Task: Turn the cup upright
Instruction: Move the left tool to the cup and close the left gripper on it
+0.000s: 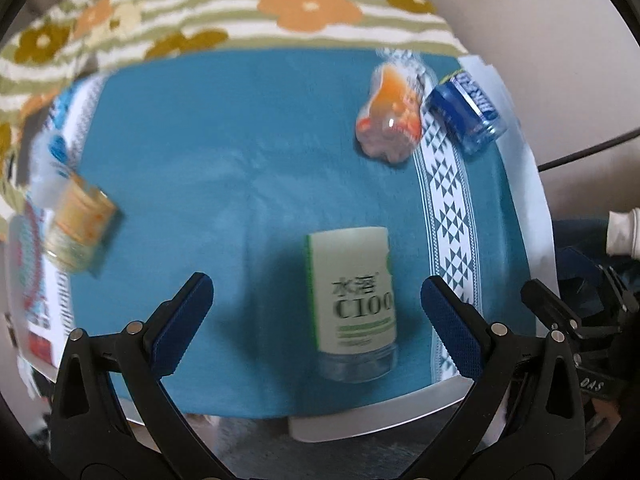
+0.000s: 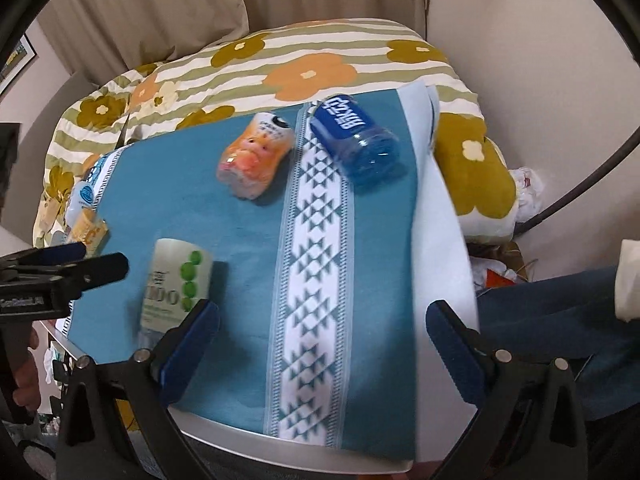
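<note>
Four plastic cups are lying around on the blue cloth [image 1: 208, 152]; the clear green-and-white cup [image 1: 352, 300], reading "C100", is sitting between your wide-open left gripper [image 1: 316, 296] fingers, and your right gripper [image 2: 322, 326] is hanging wide too, holding nothing.

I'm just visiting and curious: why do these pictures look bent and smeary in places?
Both views: fisheye lenses bow the table into a dome inside a dark circular border. Left wrist view: the white C100 cup is softly smeared, the yellow cup badly, by motion. Right wrist view: the blue cup stays fairly sharp, the patterned cloth stripe blurs lower down.
</note>
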Demonstrator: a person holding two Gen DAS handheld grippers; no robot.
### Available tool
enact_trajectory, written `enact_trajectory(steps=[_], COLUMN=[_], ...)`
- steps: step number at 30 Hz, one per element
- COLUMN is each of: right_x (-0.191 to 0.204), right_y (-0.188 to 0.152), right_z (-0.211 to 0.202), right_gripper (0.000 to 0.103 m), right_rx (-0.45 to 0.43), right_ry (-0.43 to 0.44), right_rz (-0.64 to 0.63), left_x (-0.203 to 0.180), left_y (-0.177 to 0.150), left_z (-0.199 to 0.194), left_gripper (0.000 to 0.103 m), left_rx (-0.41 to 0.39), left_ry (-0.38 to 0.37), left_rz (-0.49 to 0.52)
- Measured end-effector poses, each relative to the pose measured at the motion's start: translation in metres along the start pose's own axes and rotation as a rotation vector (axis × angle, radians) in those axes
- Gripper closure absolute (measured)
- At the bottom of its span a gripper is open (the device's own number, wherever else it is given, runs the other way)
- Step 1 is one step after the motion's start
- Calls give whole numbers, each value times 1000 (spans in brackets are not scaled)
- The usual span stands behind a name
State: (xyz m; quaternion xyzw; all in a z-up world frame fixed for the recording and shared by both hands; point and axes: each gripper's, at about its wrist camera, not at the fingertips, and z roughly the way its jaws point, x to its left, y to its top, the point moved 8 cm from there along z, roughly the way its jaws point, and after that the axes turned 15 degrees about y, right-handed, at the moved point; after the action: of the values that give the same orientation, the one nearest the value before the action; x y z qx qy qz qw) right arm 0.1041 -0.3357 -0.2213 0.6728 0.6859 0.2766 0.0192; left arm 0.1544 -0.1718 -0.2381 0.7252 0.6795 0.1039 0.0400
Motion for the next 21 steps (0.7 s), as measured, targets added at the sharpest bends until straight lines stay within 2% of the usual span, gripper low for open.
enact_trajectory(steps=[10, 15, 17, 19, 21], right_x=[-32, -34, -34, -32, -29], right_y=[-4, 1, 5, 9, 12], right_z=[28, 36, 36, 37, 38], right_gripper=[0, 0, 0, 0, 0], right_rx=[51, 51, 45, 42, 38], right_ry=[54, 65, 69, 71, 74], right_rz=[53, 34, 22, 6, -16], left_x=[-13, -25, -28, -32, -34], left_y=[8, 7, 5, 3, 1], left_z=[48, 57, 62, 65, 68], left_gripper=[2, 3, 10, 11, 22], left_rx=[192, 237, 254, 269, 277], left_ry=[19, 22, 19, 13, 7], left_rz=[-28, -16, -12, -13, -13])
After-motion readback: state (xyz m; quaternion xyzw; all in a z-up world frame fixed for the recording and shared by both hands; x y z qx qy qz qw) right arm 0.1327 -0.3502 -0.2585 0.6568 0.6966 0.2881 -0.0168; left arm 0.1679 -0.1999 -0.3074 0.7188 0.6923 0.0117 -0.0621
